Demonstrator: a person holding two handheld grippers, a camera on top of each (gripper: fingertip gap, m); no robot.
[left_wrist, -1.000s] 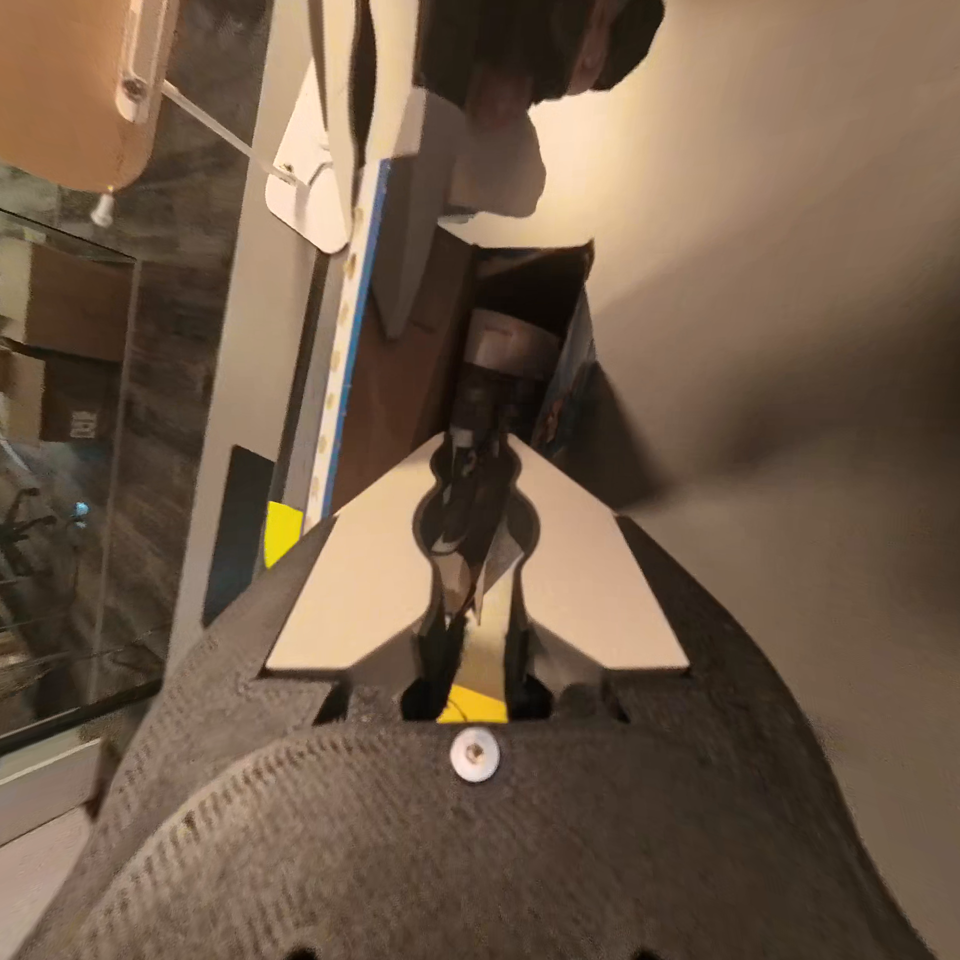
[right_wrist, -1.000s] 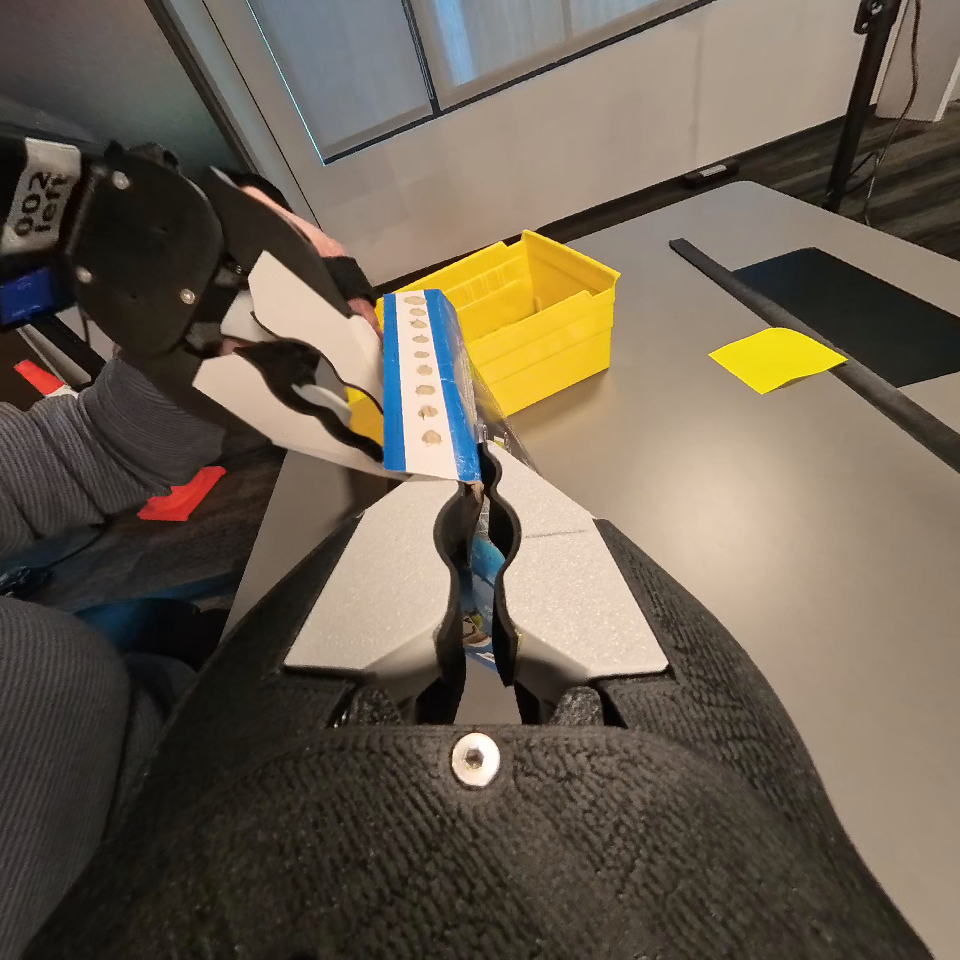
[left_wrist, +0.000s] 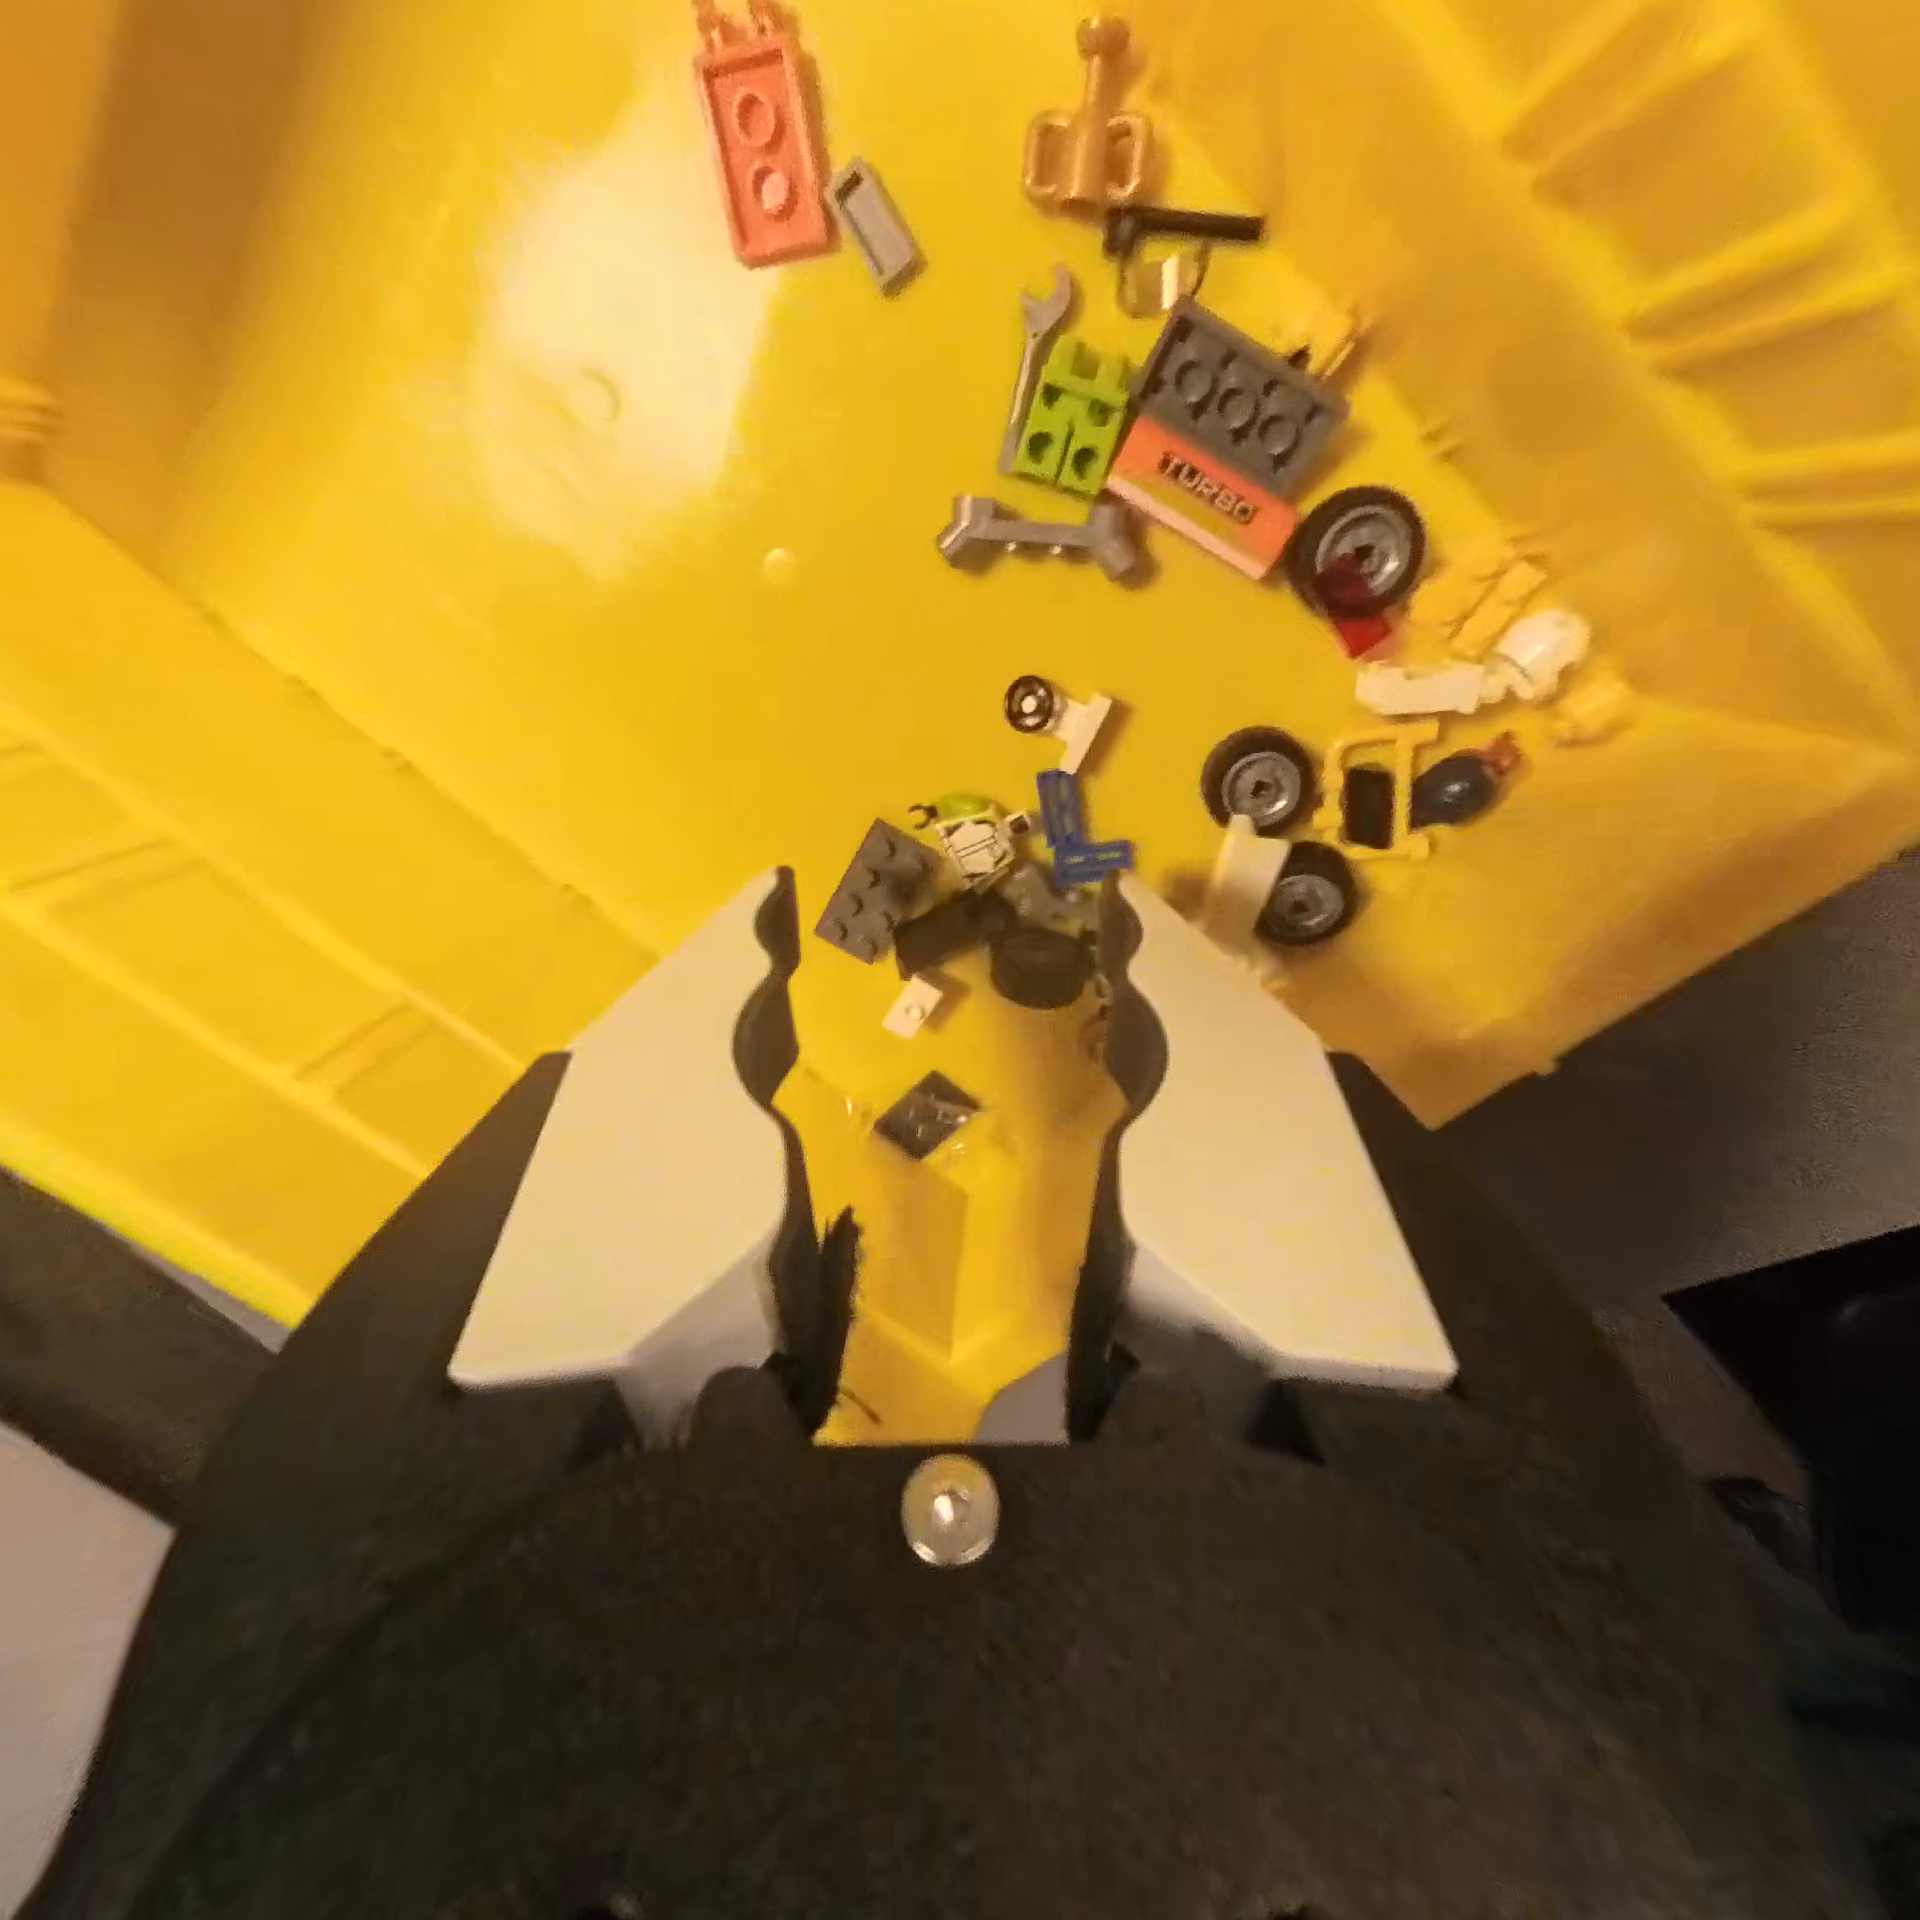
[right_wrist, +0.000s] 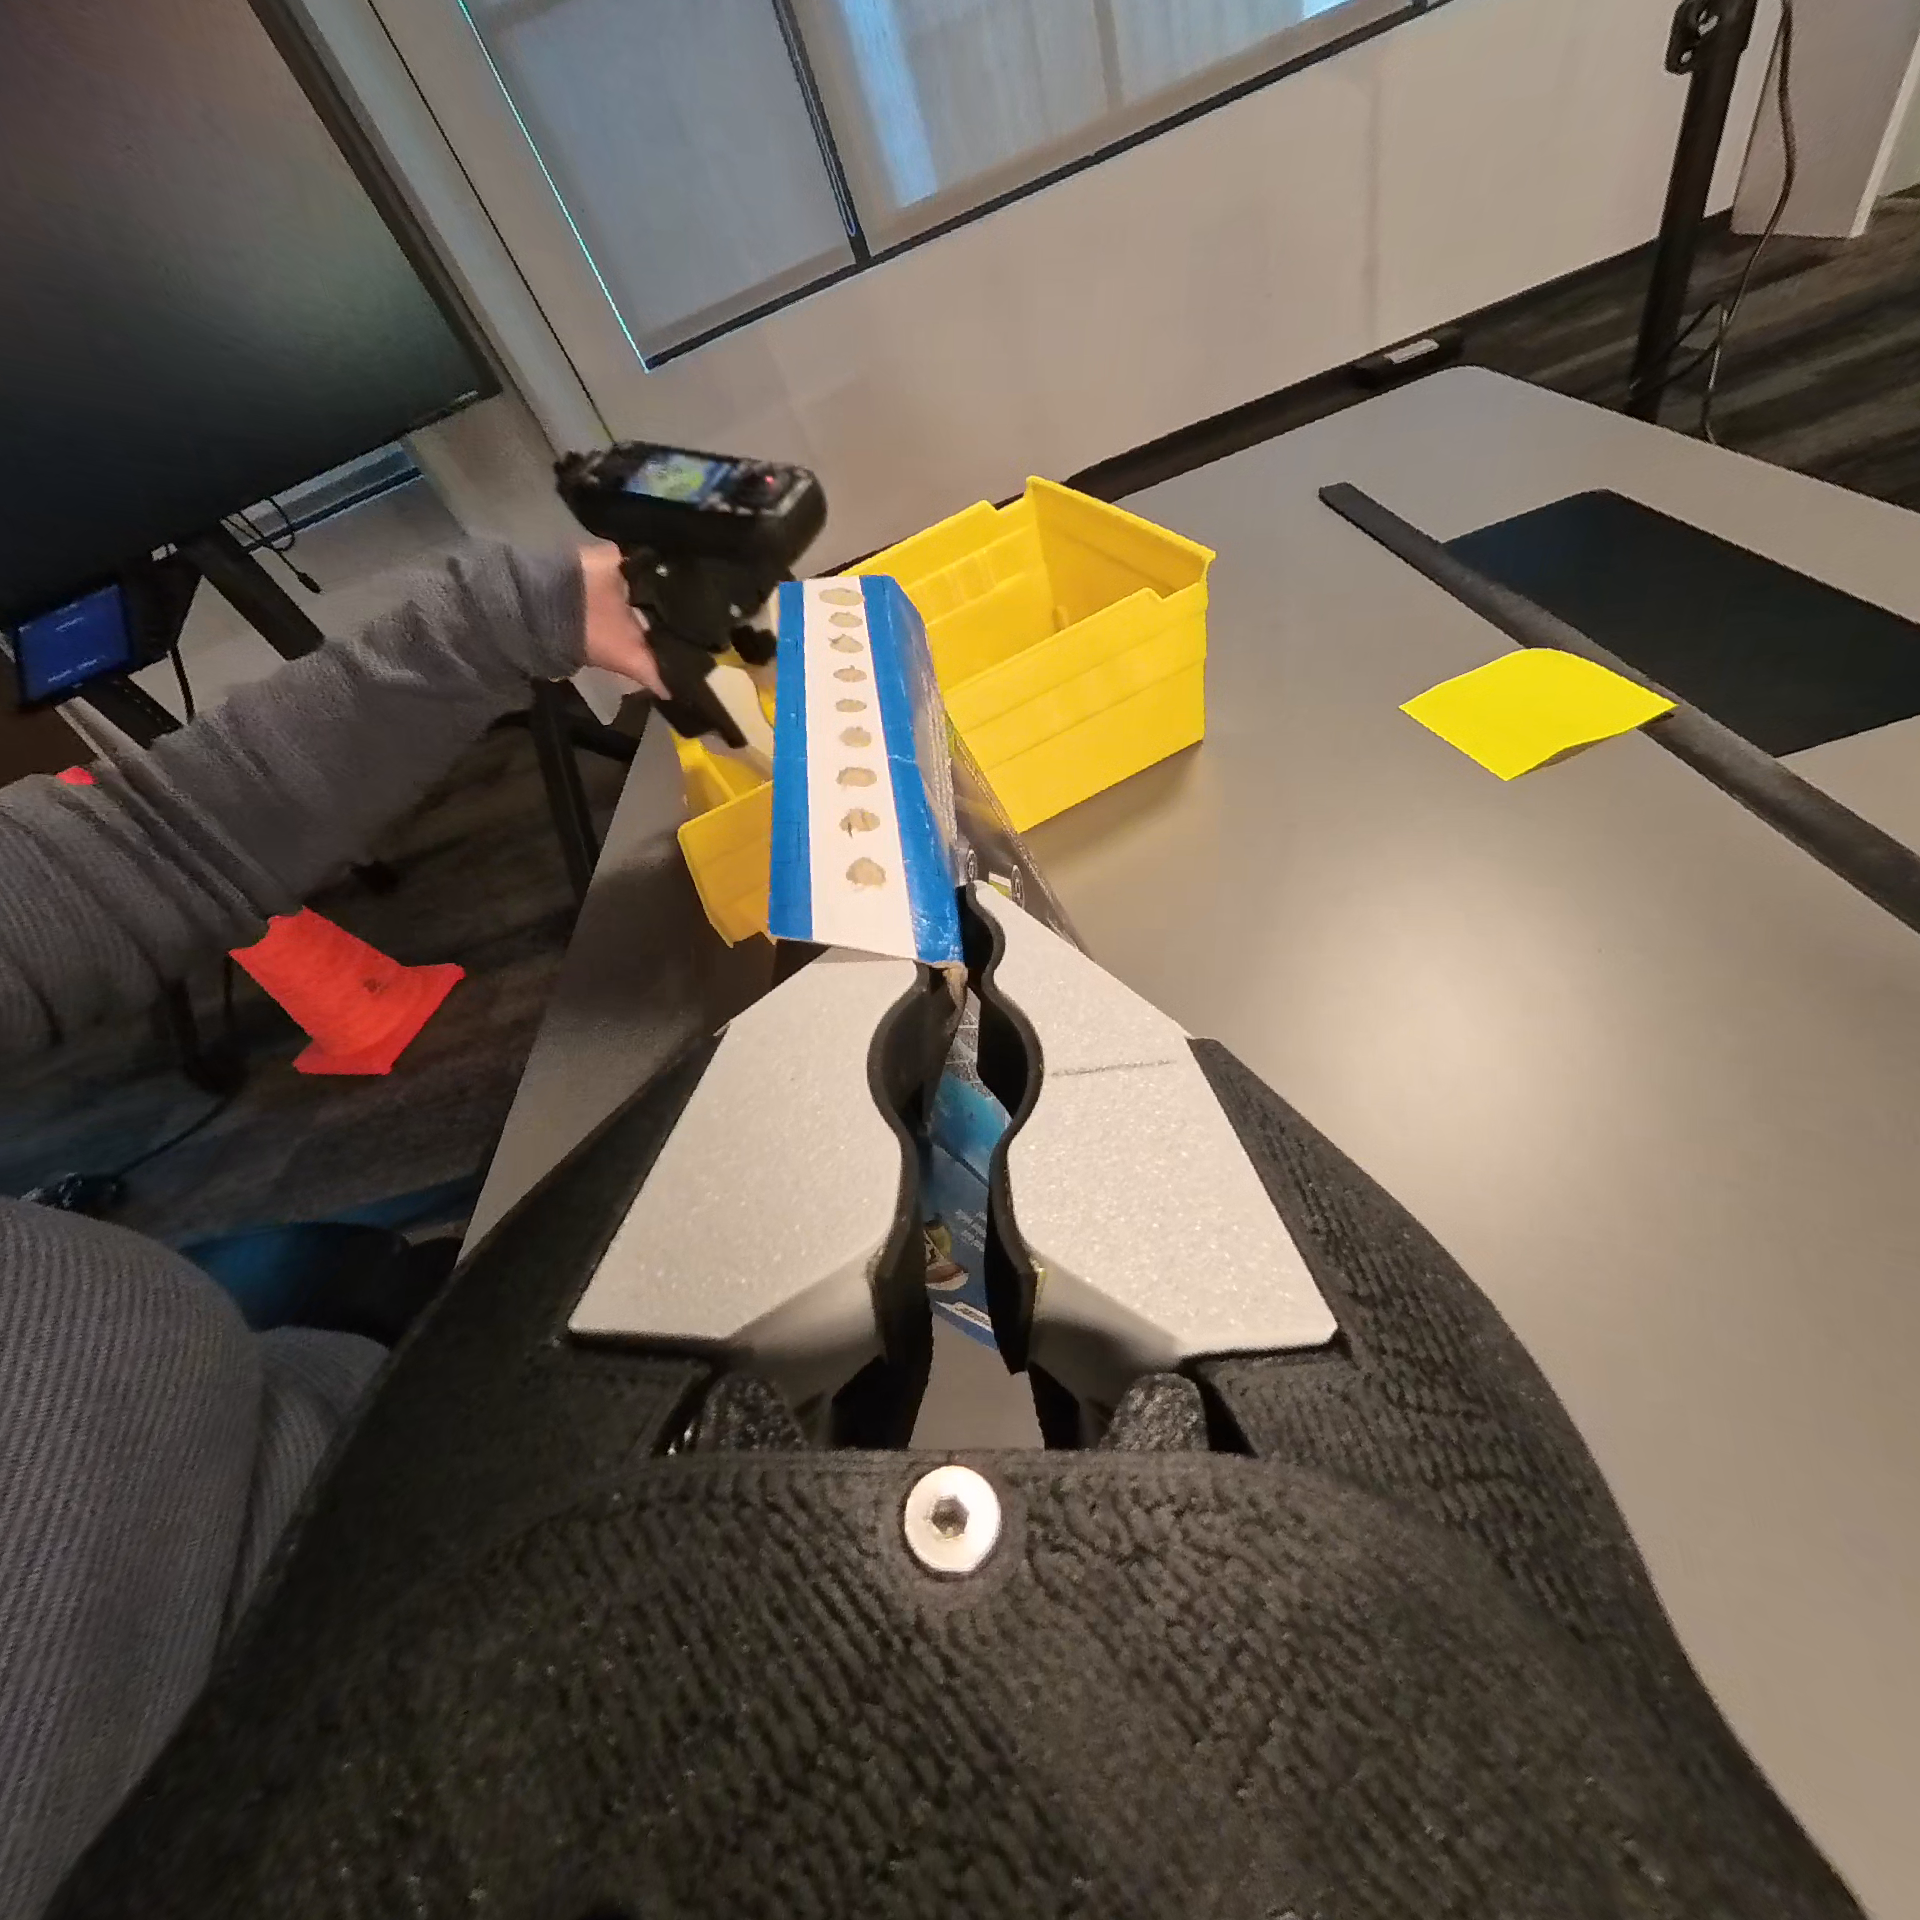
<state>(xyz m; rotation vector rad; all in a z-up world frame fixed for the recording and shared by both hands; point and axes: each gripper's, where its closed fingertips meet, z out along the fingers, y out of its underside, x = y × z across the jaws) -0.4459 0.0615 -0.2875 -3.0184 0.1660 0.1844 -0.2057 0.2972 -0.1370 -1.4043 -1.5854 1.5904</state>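
Left gripper (left_wrist: 951, 914) hangs over the near yellow plastic bin (left_wrist: 416, 520), jaws spread wide with nothing pressed between the pads; loose toy bricks lie on the bin floor below. Nearest the tips: a dark grey studded plate (left_wrist: 873, 891), a small toy figure with a lime-green head (left_wrist: 971, 840), a blue bracket piece (left_wrist: 1075, 831) and a black round piece (left_wrist: 1039, 966). Farther off, grey-hubbed black wheels (left_wrist: 1257, 781) and an orange flat brick (left_wrist: 764, 166). Right gripper (right_wrist: 961, 935) is clenched on the wall of an opened blue-and-white cardboard box (right_wrist: 862, 769), pads pressing the card from both sides, box held tilted above the grey table (right_wrist: 1403, 1039) just beside the bin. A second yellow bin (right_wrist: 1081, 644) sits behind, a yellow paper square (right_wrist: 1538, 712) well apart. Handling note: the pieces are small and crowded, so single one out before closing; keep the box steady, since the card is thin.
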